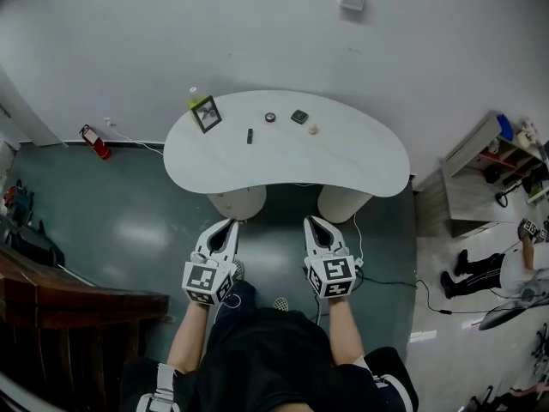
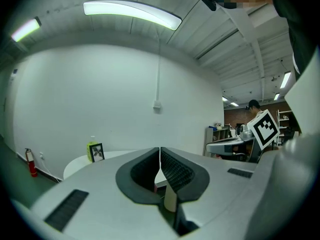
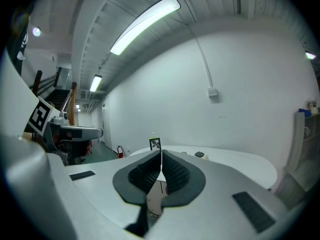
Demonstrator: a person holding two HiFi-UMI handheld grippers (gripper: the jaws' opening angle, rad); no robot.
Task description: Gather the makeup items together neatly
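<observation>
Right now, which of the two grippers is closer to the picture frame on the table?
Left. The left gripper hangs on the person's side of the picture frame, slightly to its right; the right gripper is alongside, farther right.

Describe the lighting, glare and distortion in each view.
Head view: fisheye bows the white wall; the white kidney-shaped table is evenly lit, with a soft glare patch on the glossy grey-green floor. Left gripper view: long ceiling strip light blown out, corners vignetted black. Right gripper view: slanting strip light blown out.
</observation>
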